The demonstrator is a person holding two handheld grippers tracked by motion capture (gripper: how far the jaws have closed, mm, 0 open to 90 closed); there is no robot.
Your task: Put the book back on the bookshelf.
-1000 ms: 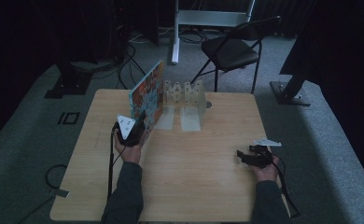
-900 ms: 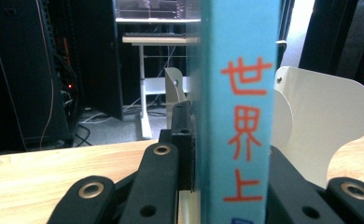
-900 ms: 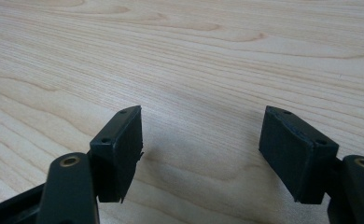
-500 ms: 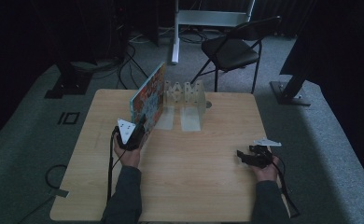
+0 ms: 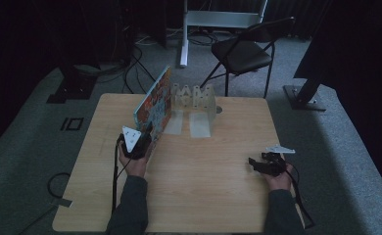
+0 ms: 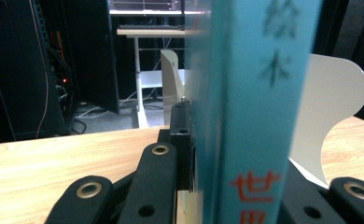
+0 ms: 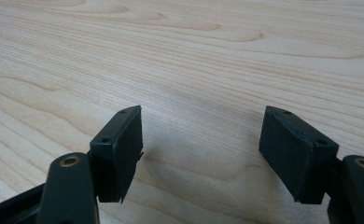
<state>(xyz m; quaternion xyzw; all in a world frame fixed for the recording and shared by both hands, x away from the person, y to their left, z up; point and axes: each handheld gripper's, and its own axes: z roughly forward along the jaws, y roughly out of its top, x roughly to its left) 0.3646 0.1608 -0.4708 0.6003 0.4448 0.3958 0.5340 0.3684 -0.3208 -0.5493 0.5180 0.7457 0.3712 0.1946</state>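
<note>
A picture book [image 5: 154, 104] with a colourful cover stands on edge on the wooden table [image 5: 203, 196], left of a white slotted rack [image 5: 195, 98]. My left gripper [image 5: 148, 132] is shut on the book's near lower end. In the left gripper view the teal spine [image 6: 255, 112] with red characters rises between the jaws. My left gripper [image 6: 236, 186] clamps it, one black pad [image 6: 182, 140] flat against the cover, and a white rack divider [image 6: 332, 107] stands just behind. My right gripper [image 5: 255, 164] rests low over the table at the right, open [image 7: 201, 149] with bare wood between its pads.
Two pale strips [image 5: 189, 125] lie on the table in front of the rack. A black folding chair [image 5: 243, 51] and a white stand [image 5: 218, 19] are beyond the far edge. Cables [image 5: 115, 171] trail from the left gripper over the near-left table edge.
The left hand has shifted slightly with the book still clamped. The right gripper has stayed in place, open.
</note>
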